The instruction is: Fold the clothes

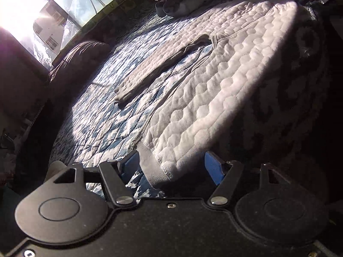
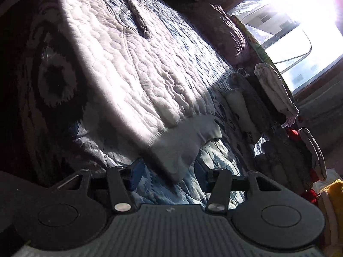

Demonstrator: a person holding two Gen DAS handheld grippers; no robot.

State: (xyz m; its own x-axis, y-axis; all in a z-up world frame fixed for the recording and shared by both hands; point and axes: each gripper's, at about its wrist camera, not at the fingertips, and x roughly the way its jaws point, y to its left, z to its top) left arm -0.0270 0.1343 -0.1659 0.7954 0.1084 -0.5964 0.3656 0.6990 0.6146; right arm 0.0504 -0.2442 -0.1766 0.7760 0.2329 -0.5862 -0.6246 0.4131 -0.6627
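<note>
Straddling the hem, both grippers' jaws spread wide, nothing pinched.

Left gripper (image 1: 171, 167) and right gripper (image 2: 169, 174) each bracket the ribbed band of the white quilted sweatshirt (image 1: 225, 75), which lies flat on the blue patterned bedspread (image 1: 103, 124); contact looks likely, hard to confirm. Folded clothes (image 2: 253, 107) sit beside it.
</note>
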